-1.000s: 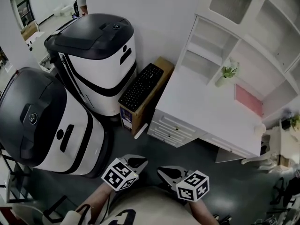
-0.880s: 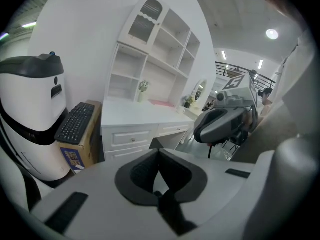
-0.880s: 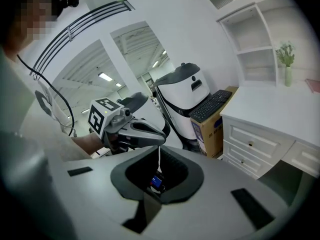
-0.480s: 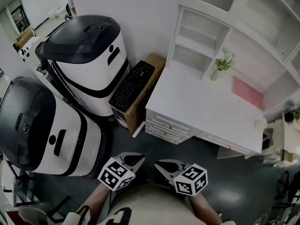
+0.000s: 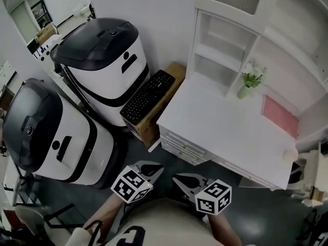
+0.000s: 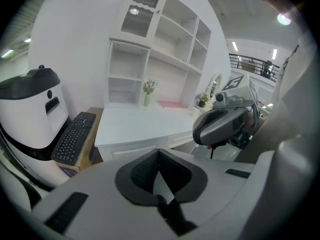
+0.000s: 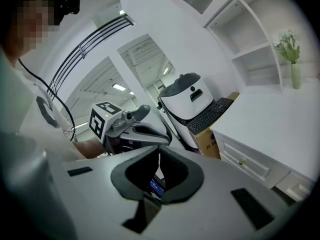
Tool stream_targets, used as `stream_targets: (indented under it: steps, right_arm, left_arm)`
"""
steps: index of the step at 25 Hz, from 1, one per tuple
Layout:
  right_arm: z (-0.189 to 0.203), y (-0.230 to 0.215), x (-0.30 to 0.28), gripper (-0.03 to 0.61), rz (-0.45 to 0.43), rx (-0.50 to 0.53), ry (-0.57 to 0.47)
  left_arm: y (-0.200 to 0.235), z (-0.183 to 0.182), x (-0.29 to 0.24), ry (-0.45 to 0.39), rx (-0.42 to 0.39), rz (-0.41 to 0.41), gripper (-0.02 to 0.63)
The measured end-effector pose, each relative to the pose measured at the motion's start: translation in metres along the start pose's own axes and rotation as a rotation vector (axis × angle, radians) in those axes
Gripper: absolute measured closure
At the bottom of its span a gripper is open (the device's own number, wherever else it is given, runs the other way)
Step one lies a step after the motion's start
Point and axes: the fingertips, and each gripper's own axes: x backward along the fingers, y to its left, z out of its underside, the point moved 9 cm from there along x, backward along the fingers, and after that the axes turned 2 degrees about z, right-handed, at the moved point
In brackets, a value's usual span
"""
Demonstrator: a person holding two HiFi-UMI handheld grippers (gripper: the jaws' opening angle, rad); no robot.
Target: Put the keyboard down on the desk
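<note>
Black against brown cardboard, the keyboard point(image 5: 148, 96) shows in the head view lying flat on a box point(image 5: 149, 132) wedged between a white machine point(image 5: 107, 65) and the left end of the tabletop point(image 5: 220, 127); it lies beside the tabletop, not on it. Its long axis runs from near-left to far-right, roughly along the tabletop's left edge. The left tongs point(image 5: 154, 169) and right tongs point(image 5: 180, 178) hang close to the person's body, well apart from the keyboard, which lies farther out and a little to the left of both. By my reading the left tongs sit slightly nearer to it, and the carry would go rightward onto the bare white surface. In the left gripper view the jaws are pressed together with nothing between them; the keyboard point(image 6: 75, 136) sits at far left, the tabletop point(image 6: 135, 124) straight ahead. In the right gripper view those jaws are likewise closed and empty; the keyboard point(image 7: 210, 115) shows far off, just right of centre, with the tabletop point(image 7: 270, 124) spreading to its right.
</note>
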Motion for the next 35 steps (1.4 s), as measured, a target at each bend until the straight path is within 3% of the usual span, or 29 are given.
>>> stream_targets:
  steps: [7, 12, 19, 29, 32, 35]
  right_arm:
    - [-0.006, -0.032, 0.009, 0.549, -0.097, 0.004, 0.059]
    - [-0.016, -0.038, 0.001, 0.549, -0.12, 0.046, 0.084]
    - [-0.036, -0.054, -0.021, 0.549, -0.082, 0.055, 0.114]
    - [-0.091, -0.055, -0.127, 0.549, -0.006, 0.059, 0.187]
    - [-0.106, -0.049, -0.164, 0.549, 0.005, 0.06, 0.219]
    - [-0.119, -0.042, -0.197, 0.549, 0.022, 0.101, 0.257]
  left_arm:
    - [0.004, -0.009, -0.014, -0.013, 0.079, -0.128, 0.6]
    - [0.025, -0.003, -0.008, -0.003, 0.122, -0.195, 0.6]
    - [0.07, -0.002, -0.011, -0.026, 0.166, -0.19, 0.6]
    - [0.201, 0.007, 0.01, 0.011, 0.167, -0.174, 0.599]
    - [0.245, 0.022, 0.018, 0.015, 0.227, -0.176, 0.598]
    - [0.288, 0.038, 0.021, 0.02, 0.359, -0.14, 0.598]
